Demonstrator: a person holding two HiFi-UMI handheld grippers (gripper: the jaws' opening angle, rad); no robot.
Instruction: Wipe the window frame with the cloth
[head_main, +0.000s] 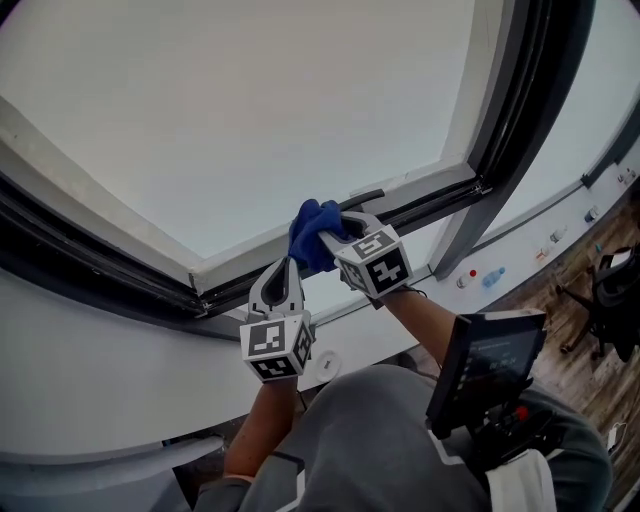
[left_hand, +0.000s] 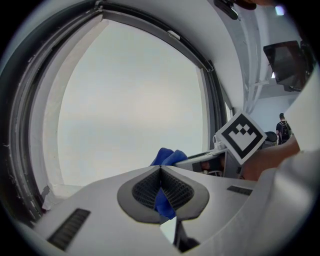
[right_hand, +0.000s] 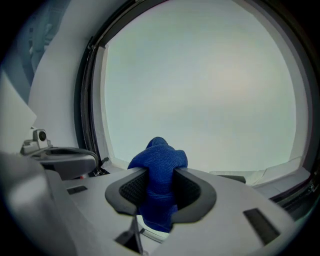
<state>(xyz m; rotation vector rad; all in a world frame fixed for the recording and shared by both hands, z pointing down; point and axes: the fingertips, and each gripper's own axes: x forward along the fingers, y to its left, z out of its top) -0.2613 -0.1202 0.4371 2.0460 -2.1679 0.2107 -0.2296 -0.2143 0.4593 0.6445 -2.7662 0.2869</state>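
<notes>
The task is at the wiping stage, with the cloth (head_main: 312, 236) gripped from both sides and presented to the lower rail of the window frame (head_main: 425, 185), at the centre of the head view. The left gripper (left_hand: 160, 171) has its jaws almost fully together, pinching only a thin fold of the blue fabric. The right gripper (right_hand: 160, 174) is clamped on a thicker bunch, and a rounded wad of cloth projects beyond its jaw tips toward the glass pane (head_main: 250, 110). In the head view the two grippers converge on the cloth from below, the left one lower and to the left, the right one just beside it to the right. The cloth overlaps the white rail, but firm contact with the rail cannot be confirmed from these views. In judgement, the next move requires pressing the projecting wad against the rail and drawing it along the frame. Both grippers should travel together so that the thin fold in the left gripper is not pulled free. The dark seal channel beside the rail may snag loose fabric.
</notes>
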